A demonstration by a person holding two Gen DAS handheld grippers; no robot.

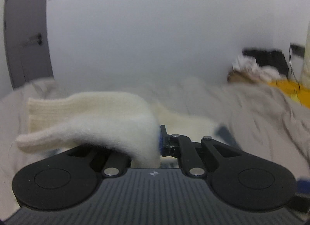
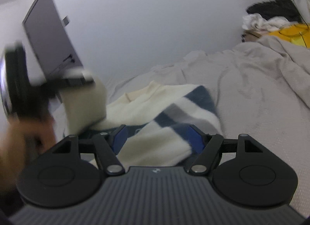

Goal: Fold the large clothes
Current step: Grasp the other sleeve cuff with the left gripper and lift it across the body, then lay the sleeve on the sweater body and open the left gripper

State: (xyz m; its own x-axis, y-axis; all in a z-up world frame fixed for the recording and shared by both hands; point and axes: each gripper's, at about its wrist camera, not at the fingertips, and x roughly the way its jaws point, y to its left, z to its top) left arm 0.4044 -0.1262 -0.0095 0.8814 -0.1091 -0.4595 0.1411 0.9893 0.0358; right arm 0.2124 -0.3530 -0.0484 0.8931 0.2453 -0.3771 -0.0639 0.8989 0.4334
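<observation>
Nearest, the left gripper [image 1: 159,139] is clamped on a cream knitted sleeve [image 1: 93,120] that drapes toward nine o'clock, while the right gripper [image 2: 157,137] has its blue pads spread wide around a fold, apparently not pressing it. The cream sweater with navy and grey stripes [image 2: 166,112] lies bunched on the beige bed sheet [image 2: 251,97]. Its long axis seems to run from six toward eleven o'clock, collar farthest; I judge the folding only begun.

Bed w/ beige sheet [image 2: 261,108], cream/navy sweater [image 2: 166,108], rumpled beige blanket [image 2: 281,56]
</observation>
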